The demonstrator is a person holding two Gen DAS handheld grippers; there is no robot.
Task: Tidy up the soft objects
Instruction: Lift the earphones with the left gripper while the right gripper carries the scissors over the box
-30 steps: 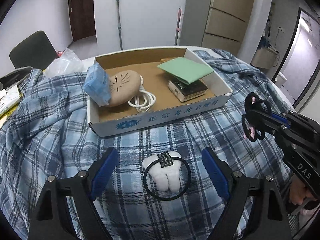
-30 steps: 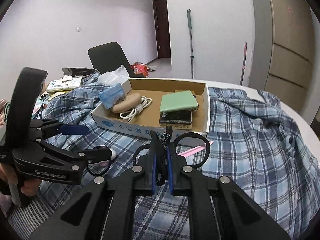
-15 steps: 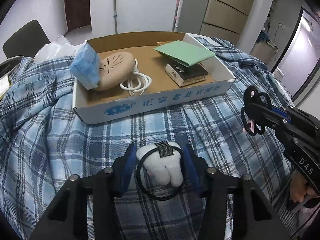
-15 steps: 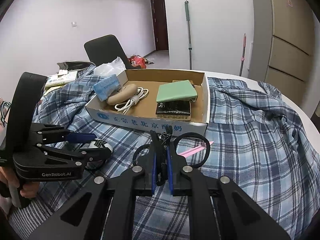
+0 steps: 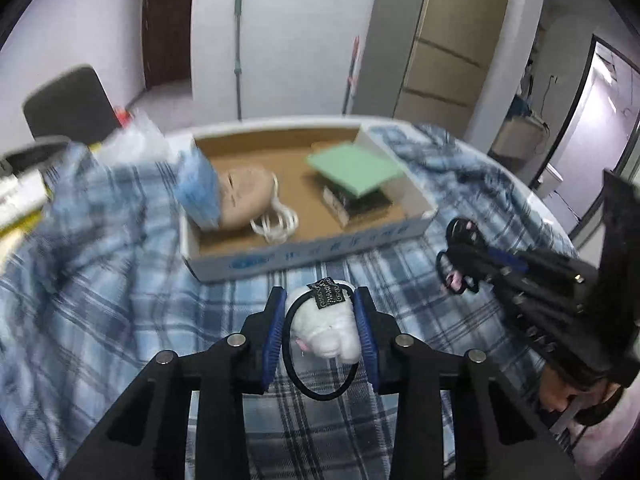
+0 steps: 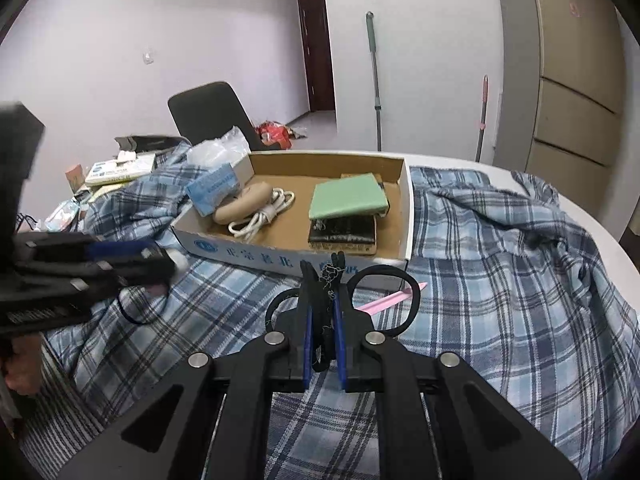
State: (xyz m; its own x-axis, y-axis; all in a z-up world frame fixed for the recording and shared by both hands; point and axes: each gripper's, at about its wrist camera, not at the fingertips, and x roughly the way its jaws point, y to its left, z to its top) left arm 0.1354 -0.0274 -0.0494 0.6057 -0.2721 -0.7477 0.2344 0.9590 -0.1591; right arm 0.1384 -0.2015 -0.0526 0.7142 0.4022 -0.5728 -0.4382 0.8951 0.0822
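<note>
Left tool (image 5: 320, 312): my blue pads have just been closing and now press on both sides of the white plush tooth-shaped toy with its black elastic hair loop (image 5: 326, 330), low centre of the left wrist view.
Plush toy, detail: a small black tag sits at its top; the loop hangs below it over the blue plaid cloth (image 5: 100, 300) that covers the surface.
Same grip, right wrist view: my left tool (image 6: 160, 268) enters from the left edge, blurred; only a bit of white and a piece of the black loop show at its tip, so the toy's shape is lost there.
Right tool (image 6: 322, 308): closed on a black hair tie (image 6: 384, 300) whose loops stick out on either side of the pads, lower centre of the right wrist view.
Right tool, left wrist view: it (image 5: 460, 264) shows at the right edge, side-on and dark; I cannot read the pads there, only black loops and a bit of pink at the tip.
Pink strip (image 6: 390, 300): lies on the cloth just behind the hair tie; clear only in the right wrist view.
Shallow white cardboard box with brown inside (image 6: 406, 208): centre of both views, on the cloth beyond both tools.
Box contents: blue tissue pack (image 6: 212, 192), beige oval device with white coiled cable (image 6: 244, 204), green flat pad on a dark book (image 6: 348, 200); sharp in the right wrist view, smeared in the left.
</note>
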